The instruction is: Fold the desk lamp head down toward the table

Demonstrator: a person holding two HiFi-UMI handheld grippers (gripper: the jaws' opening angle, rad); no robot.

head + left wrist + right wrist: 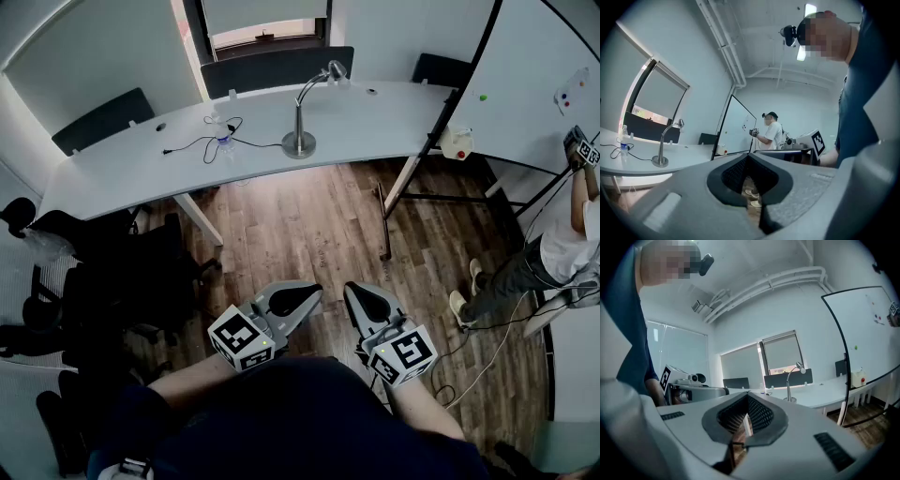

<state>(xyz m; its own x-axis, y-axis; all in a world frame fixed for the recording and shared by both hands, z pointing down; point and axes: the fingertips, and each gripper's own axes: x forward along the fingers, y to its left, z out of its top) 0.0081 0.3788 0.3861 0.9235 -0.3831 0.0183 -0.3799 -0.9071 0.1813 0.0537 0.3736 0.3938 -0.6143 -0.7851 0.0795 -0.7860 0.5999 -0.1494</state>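
The desk lamp stands upright on the curved white table, its round base flat on the top. Its thin neck arches over to a small head raised well above the surface (not folded down at all). Just to its left on the table lie a small water bottle and a loose black cable. I hold both tools close to my body, over the wooden floor, well apart from the table and the lamp. My left gripper is clenched on nothing, its jaws pressed together. From its own view the lamp sits far off to the left. My right gripper is likewise clamped tight and empty, and its view shows the lamp ahead, a little right of the jaws. A whiteboard stands at the table's right end, with another person beside it.
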